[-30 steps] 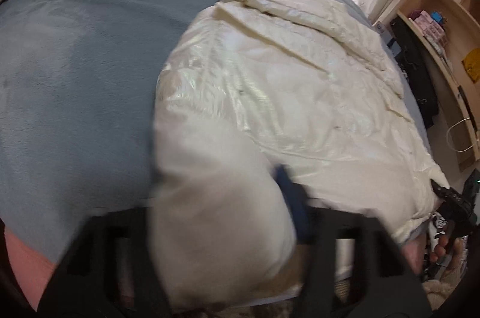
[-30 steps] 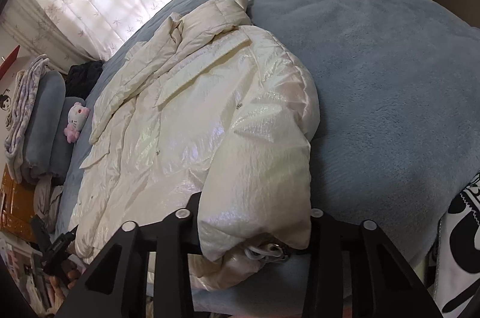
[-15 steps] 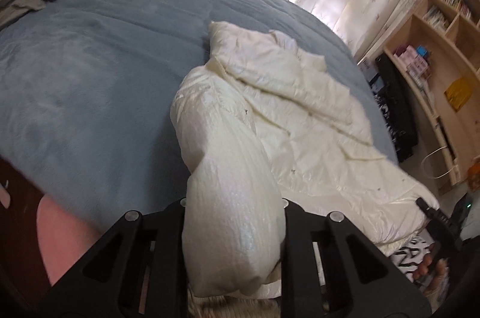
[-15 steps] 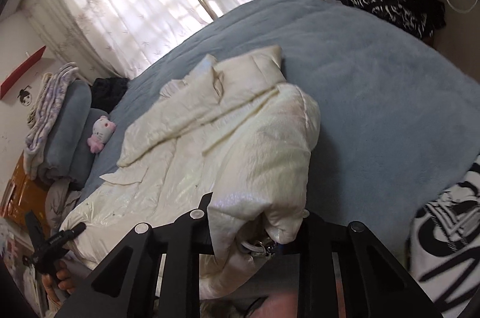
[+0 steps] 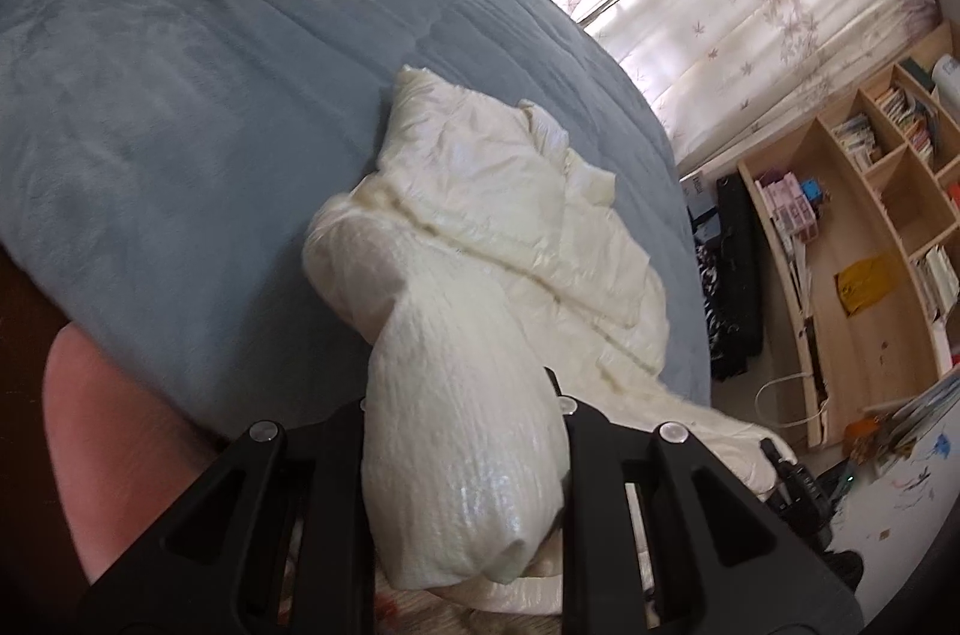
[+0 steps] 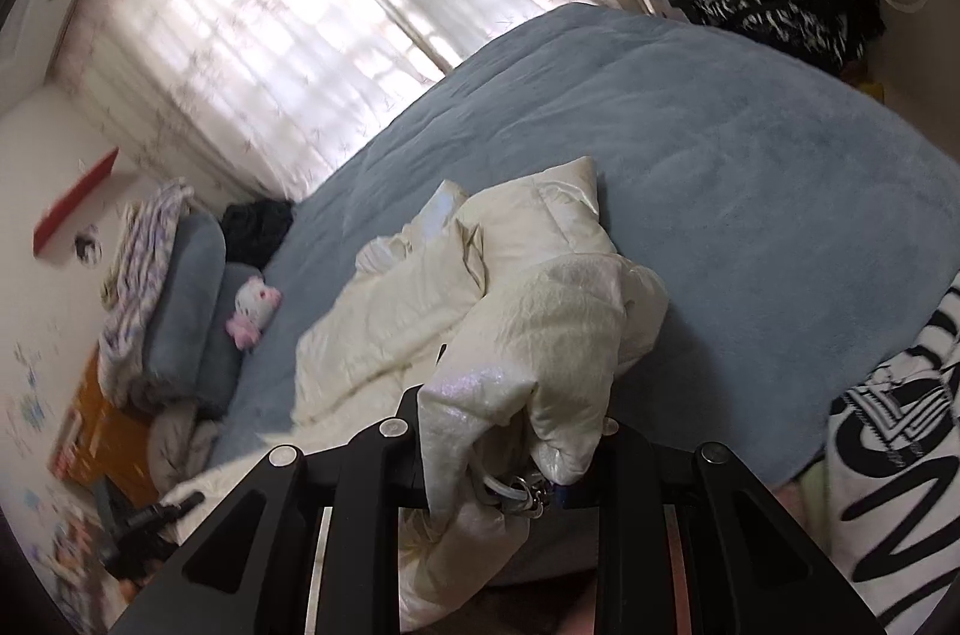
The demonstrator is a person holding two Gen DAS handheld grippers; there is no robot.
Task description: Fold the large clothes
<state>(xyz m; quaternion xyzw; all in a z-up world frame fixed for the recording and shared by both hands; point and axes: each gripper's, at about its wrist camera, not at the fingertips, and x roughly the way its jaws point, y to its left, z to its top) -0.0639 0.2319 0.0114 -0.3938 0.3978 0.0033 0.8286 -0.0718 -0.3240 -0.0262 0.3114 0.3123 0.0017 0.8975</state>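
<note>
Left wrist view: left gripper (image 5: 465, 461), jaws clamped on a bunched edge of the cream jacket (image 5: 510, 239); the rest trails ahead over the blue blanket (image 5: 180, 95). Right wrist view: right gripper (image 6: 510, 455), clamped on another jacket edge; plush toy (image 6: 252, 311) far left.

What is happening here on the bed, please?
A person is folding a cream puffy jacket that lies on a bed with a grey-blue blanket. Each hand holds a gripper. The left gripper is shut on one bunched corner of the jacket's near end, and the right gripper is shut on the other corner. Both corners are raised off the blanket, while the far part of the jacket lies on the bed. No fold is finished yet.
</note>
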